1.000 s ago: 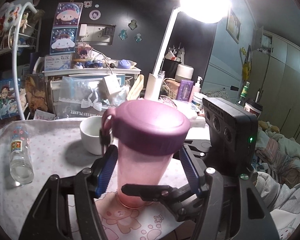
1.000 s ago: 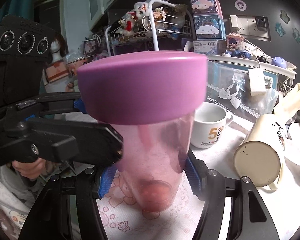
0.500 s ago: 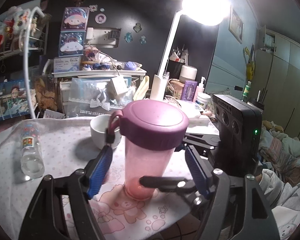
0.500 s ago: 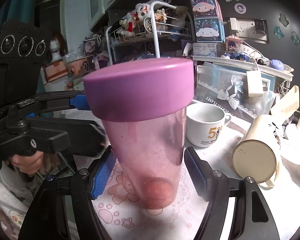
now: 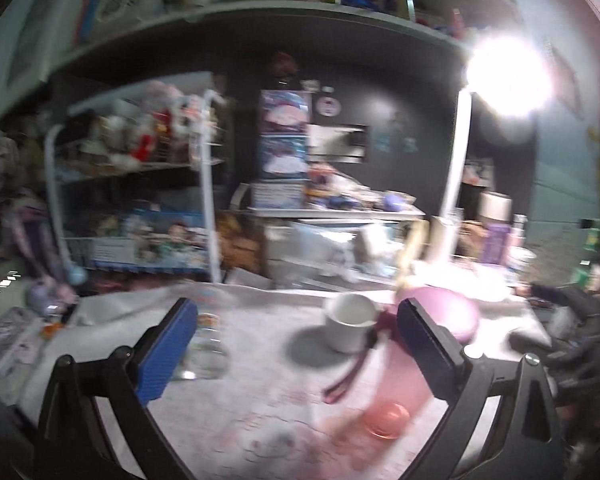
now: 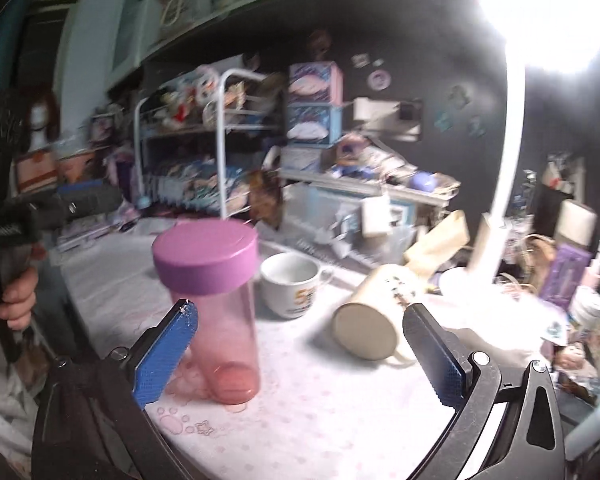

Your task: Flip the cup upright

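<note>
A pink cup with a purple lid point(image 6: 216, 304) stands upright on the patterned cloth, just inside my right gripper's left finger. It also shows blurred in the left wrist view point(image 5: 404, 376), partly behind the right finger. My right gripper point(image 6: 300, 356) is open and empty, drawn back from the cup. My left gripper point(image 5: 296, 348) is open and empty, off to the cup's left. A cream mug point(image 6: 372, 320) lies on its side to the right of the pink cup.
A white mug point(image 6: 292, 284) stands upright behind the pink cup. A clear bottle point(image 5: 208, 344) lies on the cloth at left. A white lamp post point(image 6: 500, 168), shelves and clutter line the back. The other hand-held gripper point(image 6: 16, 232) shows at far left.
Both grippers have opened wide and pulled back from the pink cup, which stays standing. The left gripper has swung left and upward; its view is blurred.
</note>
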`<state>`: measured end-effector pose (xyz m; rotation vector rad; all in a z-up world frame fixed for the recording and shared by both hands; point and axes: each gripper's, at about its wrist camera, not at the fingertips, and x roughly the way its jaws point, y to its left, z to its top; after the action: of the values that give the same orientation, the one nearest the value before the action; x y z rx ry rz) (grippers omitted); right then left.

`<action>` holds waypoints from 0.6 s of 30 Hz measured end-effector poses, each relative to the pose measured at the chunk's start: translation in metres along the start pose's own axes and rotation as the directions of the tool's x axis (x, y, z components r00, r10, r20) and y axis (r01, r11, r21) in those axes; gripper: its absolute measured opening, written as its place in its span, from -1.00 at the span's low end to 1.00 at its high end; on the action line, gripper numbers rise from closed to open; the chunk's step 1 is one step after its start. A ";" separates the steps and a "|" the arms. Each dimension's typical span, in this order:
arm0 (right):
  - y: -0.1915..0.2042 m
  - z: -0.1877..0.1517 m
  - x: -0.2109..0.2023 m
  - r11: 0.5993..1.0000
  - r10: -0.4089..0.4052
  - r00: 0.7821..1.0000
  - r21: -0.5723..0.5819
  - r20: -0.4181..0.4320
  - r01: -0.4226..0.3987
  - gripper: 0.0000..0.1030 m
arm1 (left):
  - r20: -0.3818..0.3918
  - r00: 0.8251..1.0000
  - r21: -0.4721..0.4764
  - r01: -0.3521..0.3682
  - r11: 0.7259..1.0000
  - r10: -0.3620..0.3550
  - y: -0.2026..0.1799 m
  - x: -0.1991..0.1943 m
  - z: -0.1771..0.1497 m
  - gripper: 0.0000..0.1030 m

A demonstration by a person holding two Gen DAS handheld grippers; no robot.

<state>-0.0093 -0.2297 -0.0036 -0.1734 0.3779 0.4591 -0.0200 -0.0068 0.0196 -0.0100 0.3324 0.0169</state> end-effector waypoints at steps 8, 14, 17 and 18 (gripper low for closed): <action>-0.001 0.015 -0.031 0.995 -0.101 0.992 0.009 0.076 0.101 0.98 | 0.000 1.000 -0.020 -0.003 1.000 0.003 0.001 0.005 -0.005 0.96; 0.002 0.016 -0.034 0.995 -0.096 0.991 0.007 0.092 0.096 0.98 | -0.015 0.999 -0.032 0.029 0.999 -0.029 -0.001 0.008 -0.007 0.96; 0.002 0.016 -0.032 0.997 -0.082 0.993 0.017 0.086 0.081 0.98 | -0.018 0.999 -0.036 0.031 0.999 -0.032 -0.001 0.009 -0.007 0.96; 0.002 0.016 -0.032 0.996 -0.083 0.993 0.019 0.086 0.082 0.98 | -0.018 0.999 -0.036 0.032 0.999 -0.032 -0.001 0.009 -0.007 0.96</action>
<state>-0.0317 -0.2366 0.0238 -0.1534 0.2884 0.3811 -0.0136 -0.0077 0.0104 -0.0509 0.3506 -0.0090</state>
